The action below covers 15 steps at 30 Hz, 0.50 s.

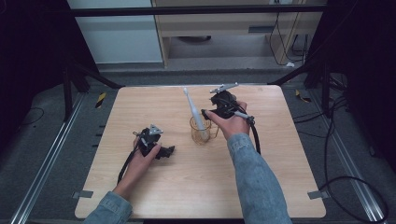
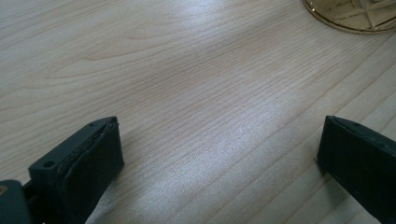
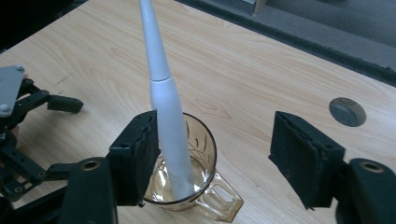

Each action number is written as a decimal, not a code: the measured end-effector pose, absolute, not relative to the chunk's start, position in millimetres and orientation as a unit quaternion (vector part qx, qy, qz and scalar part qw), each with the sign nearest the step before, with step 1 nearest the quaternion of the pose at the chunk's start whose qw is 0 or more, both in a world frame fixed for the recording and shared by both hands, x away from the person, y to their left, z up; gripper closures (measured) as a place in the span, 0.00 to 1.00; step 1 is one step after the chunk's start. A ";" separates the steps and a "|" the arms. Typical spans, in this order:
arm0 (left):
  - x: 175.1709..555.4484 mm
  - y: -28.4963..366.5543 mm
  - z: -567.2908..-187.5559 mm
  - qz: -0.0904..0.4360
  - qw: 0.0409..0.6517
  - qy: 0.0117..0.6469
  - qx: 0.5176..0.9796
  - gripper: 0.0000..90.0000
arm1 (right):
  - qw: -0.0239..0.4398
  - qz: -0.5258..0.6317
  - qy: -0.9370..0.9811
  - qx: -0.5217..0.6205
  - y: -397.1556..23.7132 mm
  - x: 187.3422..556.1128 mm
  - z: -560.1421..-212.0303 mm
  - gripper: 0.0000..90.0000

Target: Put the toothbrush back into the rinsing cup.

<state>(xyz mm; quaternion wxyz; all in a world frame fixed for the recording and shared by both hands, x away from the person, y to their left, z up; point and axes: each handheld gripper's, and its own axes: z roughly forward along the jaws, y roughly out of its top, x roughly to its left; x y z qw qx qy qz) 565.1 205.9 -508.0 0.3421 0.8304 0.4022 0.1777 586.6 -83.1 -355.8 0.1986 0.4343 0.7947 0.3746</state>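
My right hand-held gripper (image 1: 210, 112) hovers just above the cup (image 1: 201, 130), its jaws spread apart with nothing pinched between them. In the right gripper view the toothbrush (image 3: 168, 121) stands in the cup (image 3: 187, 154), leaning so that its handle lies against one jaw, while the other jaw stands well clear of it. The cup is clear amber glass with a handle, and it sits near the middle of the tabletop (image 1: 261, 182). The toothbrush (image 1: 194, 109) is white, its thin end tilted up and away from me. My left hand-held gripper (image 1: 169, 150) rests low on the tabletop, left of the cup, jaws wide open over bare wood. In the left gripper view the cup's base (image 2: 350, 14) shows at the top edge.
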 end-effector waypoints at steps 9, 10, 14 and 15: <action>565.1 205.9 -508.0 0.178 0.342 0.402 0.830 0.00 | 0.204 0.376 0.788 0.443 -88.3 583.6 -356.2 0.13; 565.1 205.9 -508.0 0.178 0.342 0.402 0.830 0.00 | 0.207 0.377 0.787 0.443 -89.0 583.5 -357.0 0.10; 565.3 205.9 -508.0 0.178 0.342 0.402 0.830 0.00 | 0.216 0.375 0.783 0.448 -93.9 583.7 -360.9 0.06; 565.3 205.9 -508.0 0.178 0.342 0.402 0.831 0.00 | 0.220 0.374 0.780 0.451 -95.6 583.6 -361.7 0.06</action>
